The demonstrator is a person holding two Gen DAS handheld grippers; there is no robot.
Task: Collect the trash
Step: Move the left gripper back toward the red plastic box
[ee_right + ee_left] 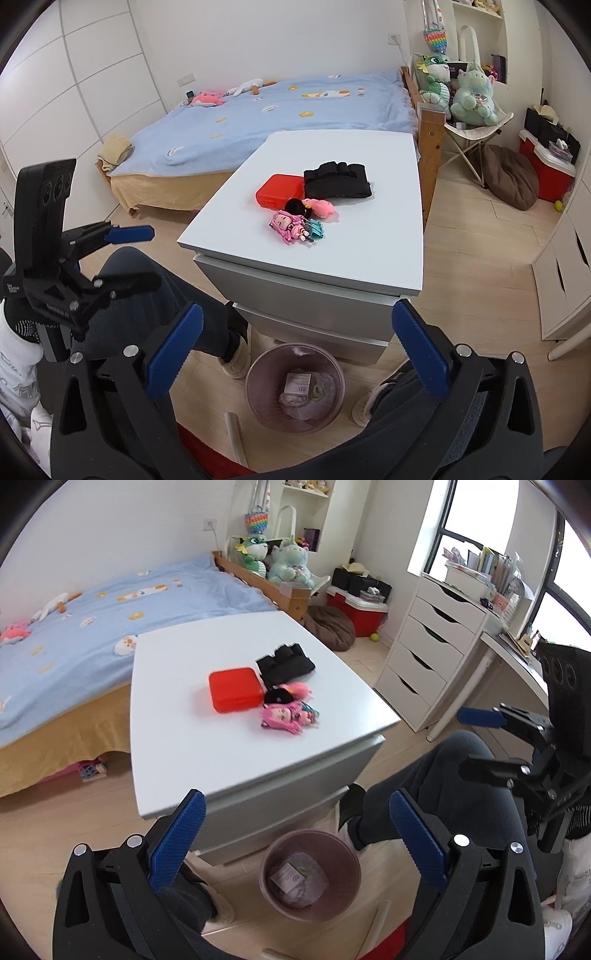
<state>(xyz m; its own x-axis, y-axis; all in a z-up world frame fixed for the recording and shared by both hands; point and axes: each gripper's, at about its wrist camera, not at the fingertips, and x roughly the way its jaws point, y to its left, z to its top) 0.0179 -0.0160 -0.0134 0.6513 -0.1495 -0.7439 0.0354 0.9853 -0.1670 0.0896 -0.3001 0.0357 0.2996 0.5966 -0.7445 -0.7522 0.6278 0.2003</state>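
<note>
A pink wastebasket stands on the floor in front of the white cabinet; it holds a small carton and crumpled wrappers. It also shows in the right wrist view, with the carton inside. My left gripper is open and empty, above the basket. My right gripper is open and empty, also above the basket. Each gripper shows in the other's view, the right and the left.
On the cabinet top lie a red case, a black pouch and pink dolls. A bed stands behind, a white drawer unit at right. The person's legs flank the basket.
</note>
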